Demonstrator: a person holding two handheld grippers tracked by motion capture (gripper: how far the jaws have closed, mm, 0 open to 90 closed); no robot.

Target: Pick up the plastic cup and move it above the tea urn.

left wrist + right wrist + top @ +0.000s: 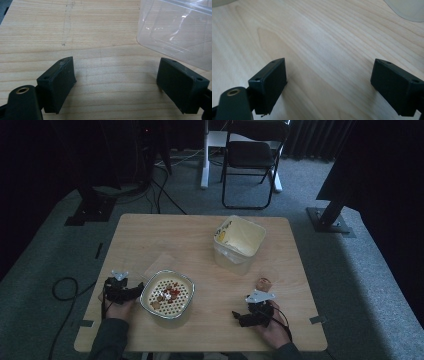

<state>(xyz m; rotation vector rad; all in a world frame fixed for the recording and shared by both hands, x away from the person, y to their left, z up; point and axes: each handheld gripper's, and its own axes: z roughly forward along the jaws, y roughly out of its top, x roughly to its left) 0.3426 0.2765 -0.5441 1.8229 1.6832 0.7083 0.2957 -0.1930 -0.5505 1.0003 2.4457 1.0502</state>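
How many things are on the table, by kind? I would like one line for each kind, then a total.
Tray with perforated insert and food: 1
Cream bin: 1
Clear plastic lid: 1
Small reddish-brown item: 1
Hand-held tools: 2, left tool and right tool
Total: 6

Black claws: left claw [131, 291], right claw [239, 316]; blocky pads, brass-ringed hole, grey three-cornered plates, black cables, dark sleeves.
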